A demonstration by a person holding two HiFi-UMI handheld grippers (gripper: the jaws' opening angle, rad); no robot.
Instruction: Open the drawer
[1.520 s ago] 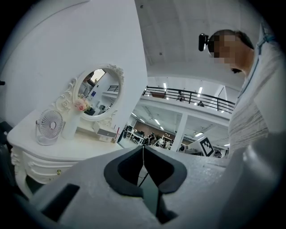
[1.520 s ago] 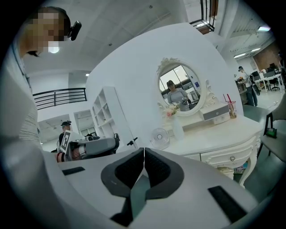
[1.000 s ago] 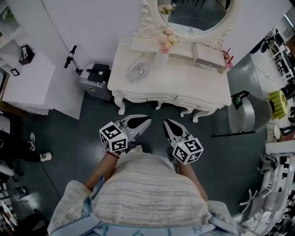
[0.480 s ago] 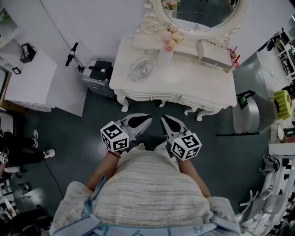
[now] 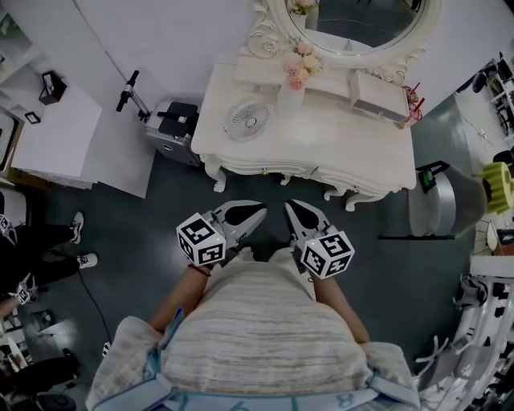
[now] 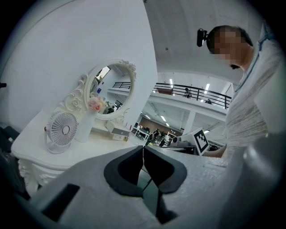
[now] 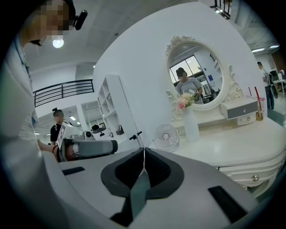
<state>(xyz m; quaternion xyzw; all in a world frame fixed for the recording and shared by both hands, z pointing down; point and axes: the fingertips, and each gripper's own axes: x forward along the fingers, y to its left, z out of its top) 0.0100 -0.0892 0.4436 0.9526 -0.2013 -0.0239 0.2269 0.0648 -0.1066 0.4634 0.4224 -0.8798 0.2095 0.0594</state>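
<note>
A white carved dressing table (image 5: 321, 140) stands ahead against the wall. Its front drawers (image 5: 269, 170) run under the curved edge; one small round knob (image 7: 255, 178) shows in the right gripper view. A small white drawer box (image 5: 380, 98) sits on the tabletop at the right. My left gripper (image 5: 255, 212) and right gripper (image 5: 291, 205) are held side by side close to my body, both short of the table and touching nothing. The left gripper's (image 6: 143, 147) jaws meet with nothing between them. The right gripper's (image 7: 144, 150) jaws are likewise shut and empty.
On the tabletop stand a small fan (image 5: 246, 119), a vase of pink flowers (image 5: 291, 88) and an oval mirror (image 5: 353, 20). A grey case (image 5: 173, 132) sits on the floor left of the table, a grey stool (image 5: 438, 201) to the right. Someone's legs (image 5: 48, 249) show far left.
The dressing table has slid a little lower and to the right in the head view. Both grippers stay shut in nearly the same place before my body.
</note>
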